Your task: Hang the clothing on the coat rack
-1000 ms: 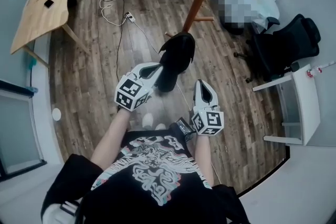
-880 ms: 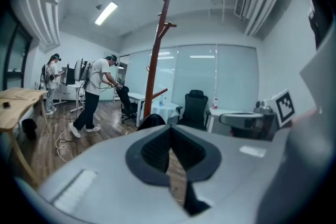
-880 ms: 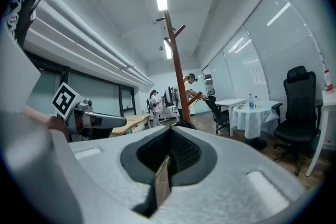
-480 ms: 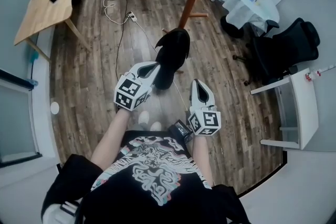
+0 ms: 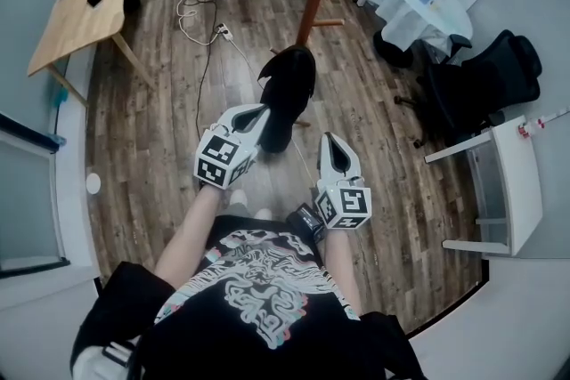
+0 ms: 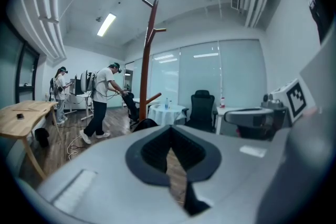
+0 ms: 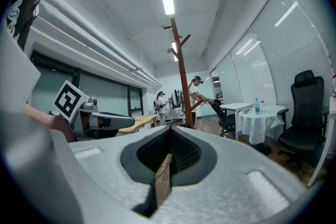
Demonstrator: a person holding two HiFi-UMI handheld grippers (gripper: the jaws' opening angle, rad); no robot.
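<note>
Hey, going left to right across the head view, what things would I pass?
Light wooden table → left gripper → black clothing → right gripper → black office chair → white desk.

Head view looks steeply down; both gripper views face the coat rack [image 6: 150,60].

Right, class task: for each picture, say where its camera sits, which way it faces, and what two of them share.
Head view: on the person's head, facing steeply down at the floor; shows torso, forearms, left gripper and right gripper.
Left gripper view: rides the left gripper, facing along its shut jaws towards the coat rack; right gripper at right.
Right gripper view: rides the right gripper, along shut jaws; left gripper at left.
Shared: both gripper views see the coat rack.
</note>
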